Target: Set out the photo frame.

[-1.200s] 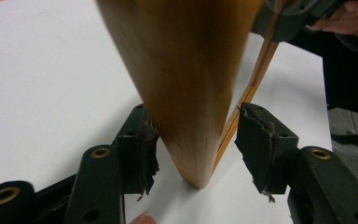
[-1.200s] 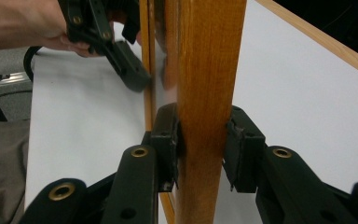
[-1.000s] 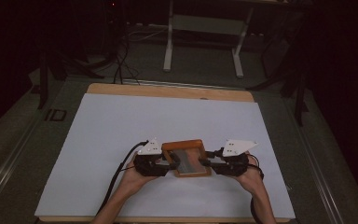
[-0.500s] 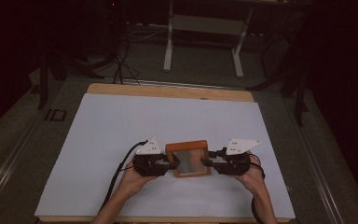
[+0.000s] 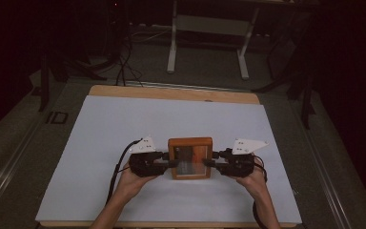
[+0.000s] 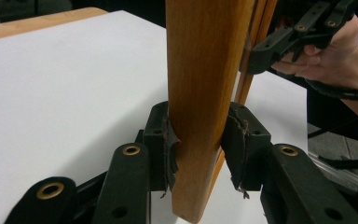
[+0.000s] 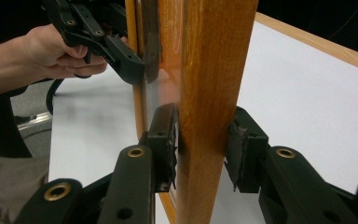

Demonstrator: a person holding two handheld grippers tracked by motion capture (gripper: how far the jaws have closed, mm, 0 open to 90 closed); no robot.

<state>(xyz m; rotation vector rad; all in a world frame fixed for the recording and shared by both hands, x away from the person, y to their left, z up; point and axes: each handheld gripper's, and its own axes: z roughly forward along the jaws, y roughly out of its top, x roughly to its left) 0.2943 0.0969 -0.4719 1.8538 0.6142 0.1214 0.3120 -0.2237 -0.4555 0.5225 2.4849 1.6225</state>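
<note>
- A wooden picture frame [image 5: 190, 158] with a glass pane is held between the two tongs, above the near half of the white surface [image 5: 100, 129], about midway between its left and right edges.
- The frame's left rail is clamped by the left tongs [image 5: 170, 163]; in the left gripper view the pads [image 6: 168, 142] are pressed against both faces of the rail. The jaws have just been closing, with the rail between them.
- The frame's right rail is clamped by the right tongs [image 5: 208, 162]; in the right gripper view the rail is gripped between the pads [image 7: 170, 140].
- In the high view the frame is seen tilted, its glass face turned up and toward the person.
- Each gripper is grasped by a hand [image 5: 128, 183] reaching in from the near edge of the surface.
- A black cable [image 5: 116, 171] is trailed from the left tongs toward the near edge.
</note>
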